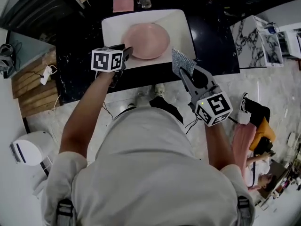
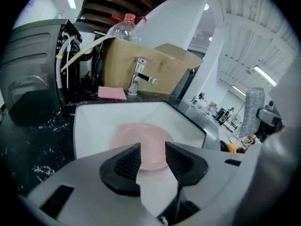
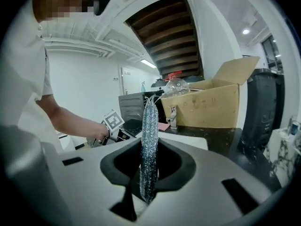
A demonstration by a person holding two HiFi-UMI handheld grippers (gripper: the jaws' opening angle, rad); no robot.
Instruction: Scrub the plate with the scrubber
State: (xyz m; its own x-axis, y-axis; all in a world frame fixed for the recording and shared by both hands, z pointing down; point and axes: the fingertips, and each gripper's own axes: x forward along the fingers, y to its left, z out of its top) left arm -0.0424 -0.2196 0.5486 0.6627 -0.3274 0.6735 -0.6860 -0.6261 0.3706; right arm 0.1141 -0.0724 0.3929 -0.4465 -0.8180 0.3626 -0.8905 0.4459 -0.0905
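Left tongs are held with the jaws wide apart and nothing is gripped between the ribbed black pads; only the white basin floor and the plate are seen through the gap. In the head view these tongs are placed at the near left edge of the white sink, just beside the left rim of the plate, and are pointed down and forward; whether the plate is touched cannot be told.

Right tongs are closed on the scrubber, a thin silvery, glittering pad that is clamped edge-on and stands upright out of the jaws. In the head view the scrubber is carried just off the near right corner of the sink, over the front edge of the black marbled counter, and is kept apart from the plate.

The pink plate is laid flat in the middle of the sink. A pink cloth is seen on the counter behind the sink, beside the tap. An open cardboard box is stood behind the tap, and a clear plastic bottle with a red cap is seen above it
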